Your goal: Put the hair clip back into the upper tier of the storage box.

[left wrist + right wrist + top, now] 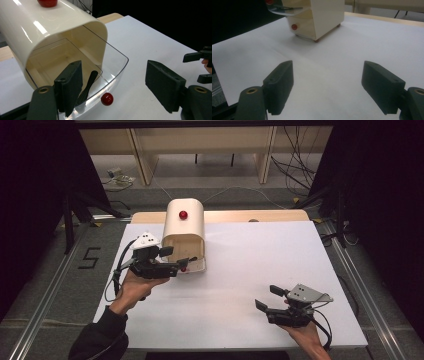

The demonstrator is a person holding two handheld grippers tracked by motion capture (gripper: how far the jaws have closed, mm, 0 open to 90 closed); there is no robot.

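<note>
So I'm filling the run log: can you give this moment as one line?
left gripper: open at clear drawer, red knob | right gripper: open over white table | cream rounded box: drawer out, black utensil inside

The bread box (57, 27) is glossy cream plastic with smooth highlights; its pulled-down lid (110, 67) is clear plastic. Both knobs (107, 99) look shiny red. The left gripper (117, 87) wears matt black plastic, and the table (240, 285) has a matt white sheet, with bare wood at the far edge
</note>
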